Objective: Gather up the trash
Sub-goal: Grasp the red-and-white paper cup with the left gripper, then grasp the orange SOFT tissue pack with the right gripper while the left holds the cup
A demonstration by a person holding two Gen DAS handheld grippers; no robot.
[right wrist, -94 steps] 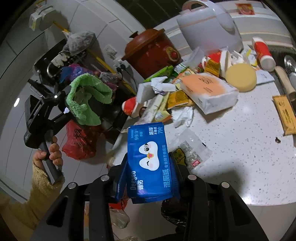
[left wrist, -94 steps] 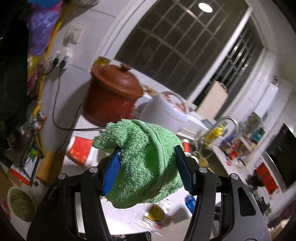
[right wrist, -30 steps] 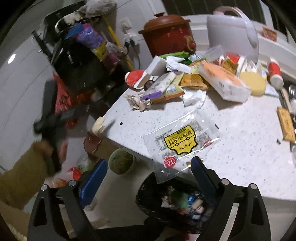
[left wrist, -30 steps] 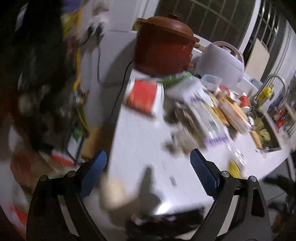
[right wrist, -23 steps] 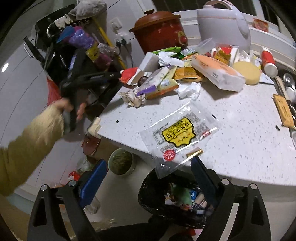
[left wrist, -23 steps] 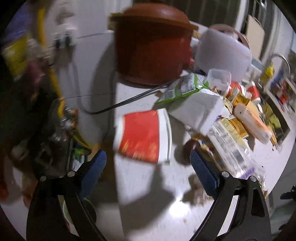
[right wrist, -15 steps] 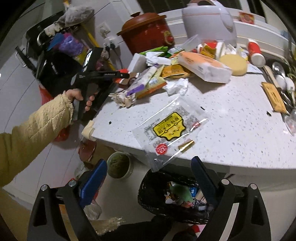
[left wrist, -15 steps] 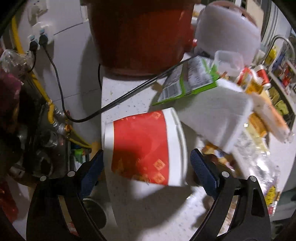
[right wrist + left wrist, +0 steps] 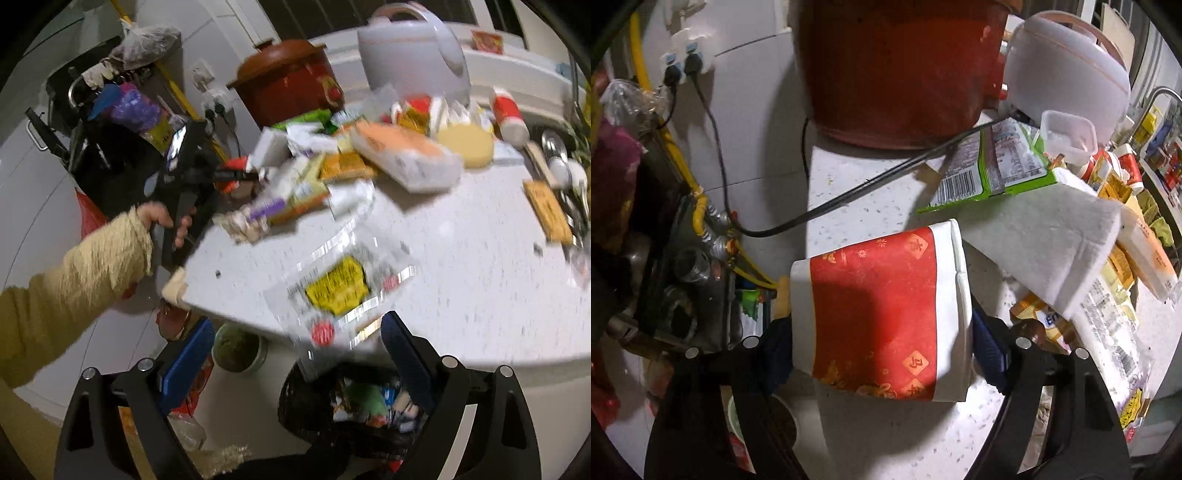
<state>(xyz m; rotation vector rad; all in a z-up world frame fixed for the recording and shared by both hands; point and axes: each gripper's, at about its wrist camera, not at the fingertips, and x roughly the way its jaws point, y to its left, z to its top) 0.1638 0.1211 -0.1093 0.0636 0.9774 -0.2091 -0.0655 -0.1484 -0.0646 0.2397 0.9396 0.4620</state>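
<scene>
Currently the left gripper (image 9: 882,332) is closing on the red-and-white paper cup (image 9: 879,314), both pads pressing its sides at lower centre of the left wrist view. Cup is lying on the white countertop (image 9: 857,199), long axis running left-right, rim pointing right. Right gripper (image 9: 295,354) is standing wide open, holding nothing, hovering above the black trash bag (image 9: 354,402), clear wrapper (image 9: 340,280) just ahead. Left hand (image 9: 162,218) is gripping its handle at centre left.

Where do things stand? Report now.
Left gripper has just closed onto red-and-white paper cup lying on counter. Right gripper open, empty, above trash bin. Black cord behind cup.
</scene>
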